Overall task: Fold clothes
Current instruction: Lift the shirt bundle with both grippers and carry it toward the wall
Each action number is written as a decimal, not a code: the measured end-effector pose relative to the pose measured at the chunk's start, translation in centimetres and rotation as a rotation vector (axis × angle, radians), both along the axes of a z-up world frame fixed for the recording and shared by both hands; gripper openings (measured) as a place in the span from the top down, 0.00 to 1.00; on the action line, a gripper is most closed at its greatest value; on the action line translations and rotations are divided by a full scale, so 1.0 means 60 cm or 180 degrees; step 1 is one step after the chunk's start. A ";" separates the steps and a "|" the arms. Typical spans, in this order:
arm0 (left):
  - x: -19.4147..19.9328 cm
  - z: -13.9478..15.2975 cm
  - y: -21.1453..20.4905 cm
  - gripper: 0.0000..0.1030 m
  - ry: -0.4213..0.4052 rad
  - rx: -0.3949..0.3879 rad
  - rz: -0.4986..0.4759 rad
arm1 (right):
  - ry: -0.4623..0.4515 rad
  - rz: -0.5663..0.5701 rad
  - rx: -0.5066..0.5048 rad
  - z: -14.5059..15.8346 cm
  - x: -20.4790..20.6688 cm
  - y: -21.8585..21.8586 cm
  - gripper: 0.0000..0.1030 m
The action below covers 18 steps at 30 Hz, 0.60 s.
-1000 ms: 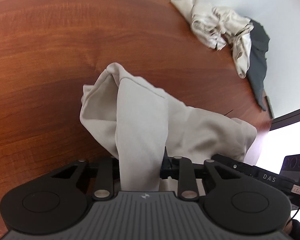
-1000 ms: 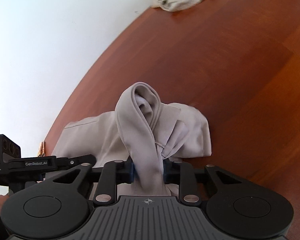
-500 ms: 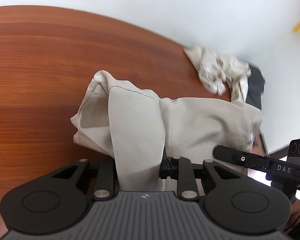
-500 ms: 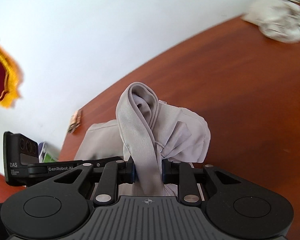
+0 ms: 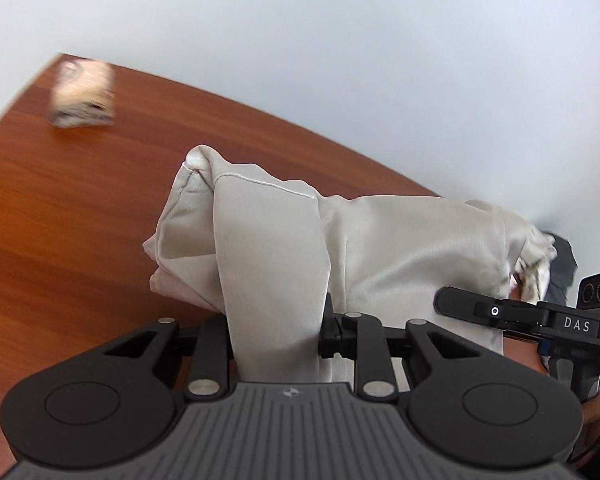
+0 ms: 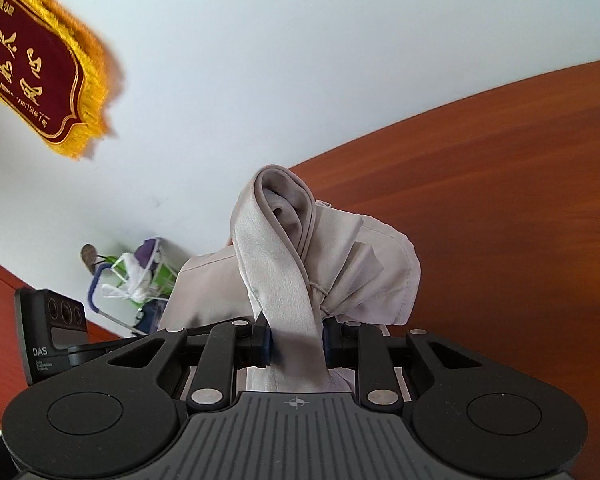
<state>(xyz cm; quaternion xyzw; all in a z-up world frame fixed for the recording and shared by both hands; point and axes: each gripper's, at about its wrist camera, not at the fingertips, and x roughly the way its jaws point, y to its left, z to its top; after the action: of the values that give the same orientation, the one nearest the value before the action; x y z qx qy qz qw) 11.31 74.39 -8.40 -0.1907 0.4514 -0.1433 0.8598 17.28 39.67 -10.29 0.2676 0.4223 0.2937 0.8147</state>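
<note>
A beige garment [image 5: 400,248] hangs lifted between both grippers above the brown wooden table [image 5: 60,208]. My left gripper [image 5: 276,332] is shut on a bunched edge of it; the fabric spills forward over the jaws. My right gripper [image 6: 294,340] is shut on another bunched edge of the same garment [image 6: 352,272], with a drawstring showing beside it. The right gripper also shows at the right edge of the left wrist view [image 5: 540,316], and the left gripper's body at the left of the right wrist view [image 6: 52,344].
A blurred pale object [image 5: 82,94] lies at the table's far left. A crumpled light cloth [image 5: 536,276] and a dark cloth [image 5: 562,268] lie behind the garment. A red and gold banner [image 6: 32,52] hangs on the white wall. A green cart [image 6: 140,280] stands beyond the table.
Both grippers have risen and tilted up with the garment, so the wall fills more of each view. The garment has lifted off the table. Both grips stay shut.
</note>
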 end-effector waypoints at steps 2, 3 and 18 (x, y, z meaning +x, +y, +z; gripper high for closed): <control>0.017 0.005 0.056 0.72 -0.0004 -0.0006 0.0097 | 0.0028 0.0045 0.0047 -0.001 0.018 0.050 0.76; 0.027 0.009 0.085 0.72 -0.0010 -0.0011 0.0140 | 0.0034 0.0072 0.0068 0.000 0.022 0.073 0.76; 0.231 0.034 0.318 0.72 -0.0057 -0.0061 0.0516 | 0.0014 0.0275 0.0149 -0.008 0.195 0.306 0.76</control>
<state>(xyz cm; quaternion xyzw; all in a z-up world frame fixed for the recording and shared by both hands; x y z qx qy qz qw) 25.17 93.45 -6.34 -0.2336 0.4255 -0.0794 0.8707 28.96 58.01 -10.79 0.2687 0.4283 0.3379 0.7938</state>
